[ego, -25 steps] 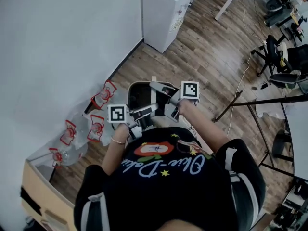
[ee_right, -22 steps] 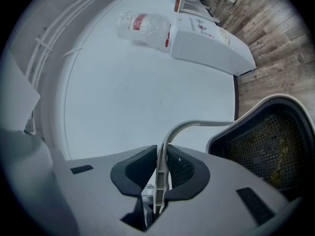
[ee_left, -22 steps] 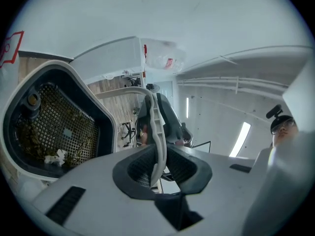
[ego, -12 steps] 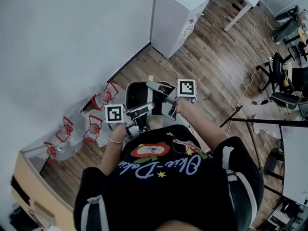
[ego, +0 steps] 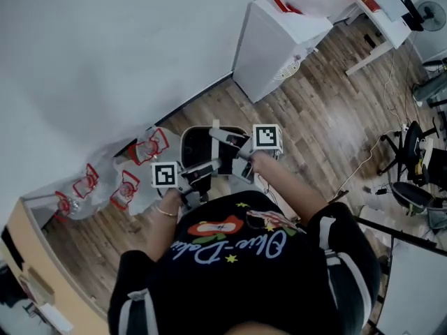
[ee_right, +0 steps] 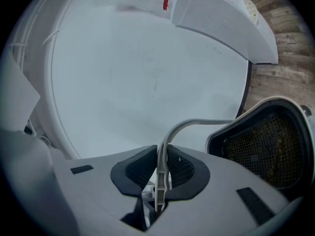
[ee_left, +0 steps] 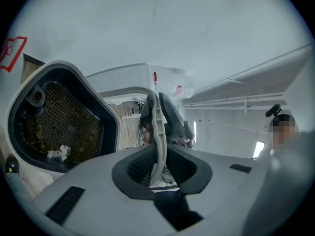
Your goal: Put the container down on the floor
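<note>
A white container (ego: pixel 198 144) with a dark inside and a mesh insert hangs in front of the person, above the wooden floor by the wall. Its thin grey handle (ego: pixel 225 137) runs across the top. My left gripper (ego: pixel 202 169) is shut on the handle's near end, and my right gripper (ego: pixel 230 142) is shut on it further along. In the left gripper view the handle (ee_left: pixel 156 127) stands pinched between the pads, with the container's open mouth (ee_left: pixel 59 119) at the left. In the right gripper view the handle (ee_right: pixel 194 124) curves from the pads to the container (ee_right: pixel 268 144).
A white cabinet (ego: pixel 283 44) stands against the wall at the upper right. Clear plastic bags with red print (ego: pixel 129 180) lie on the floor by the wall at the left. A wooden box's edge (ego: pixel 31 260) is at the lower left, and office chairs (ego: pixel 419 187) stand at the far right.
The head view has swung, so the cabinet now sits further right and the bags nearer the left edge. Both grippers have kept their hold on the handle.
</note>
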`<state>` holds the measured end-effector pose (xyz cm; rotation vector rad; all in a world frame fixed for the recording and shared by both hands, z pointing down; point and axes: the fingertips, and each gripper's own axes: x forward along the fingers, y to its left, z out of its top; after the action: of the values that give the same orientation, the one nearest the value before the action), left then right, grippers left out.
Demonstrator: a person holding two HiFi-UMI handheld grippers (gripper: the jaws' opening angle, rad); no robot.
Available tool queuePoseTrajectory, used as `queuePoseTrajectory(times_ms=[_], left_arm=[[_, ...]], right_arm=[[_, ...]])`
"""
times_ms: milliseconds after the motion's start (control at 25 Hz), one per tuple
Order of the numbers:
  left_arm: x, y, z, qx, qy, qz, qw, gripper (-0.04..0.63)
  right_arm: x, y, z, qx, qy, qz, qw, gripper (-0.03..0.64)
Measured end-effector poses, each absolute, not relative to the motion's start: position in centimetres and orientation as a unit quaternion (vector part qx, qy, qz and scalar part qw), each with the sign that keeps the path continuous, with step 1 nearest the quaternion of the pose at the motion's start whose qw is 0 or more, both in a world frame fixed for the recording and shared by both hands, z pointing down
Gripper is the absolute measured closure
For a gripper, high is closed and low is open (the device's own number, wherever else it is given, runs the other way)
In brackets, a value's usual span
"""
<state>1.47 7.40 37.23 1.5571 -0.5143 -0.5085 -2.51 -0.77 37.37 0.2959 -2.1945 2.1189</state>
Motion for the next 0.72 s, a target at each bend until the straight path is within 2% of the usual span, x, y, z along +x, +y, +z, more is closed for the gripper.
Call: queuePoseTrajectory(times_ms=[600, 720], left_arm=[[2.7, -1.4, 38.9, 0.664, -0.314, -0.248, 0.632, 0.532], [3.0, -2.6, 40.1, 0.640, -0.337, -0.245, 0.646, 0.531]], right_arm=[[-2.5, -8.5, 38.9, 0.008, -0.710, 0.691, 0.134, 0.574], [-2.2, -9.9, 39.6, 0.000, -0.708, 0.689, 0.152, 0.574]])
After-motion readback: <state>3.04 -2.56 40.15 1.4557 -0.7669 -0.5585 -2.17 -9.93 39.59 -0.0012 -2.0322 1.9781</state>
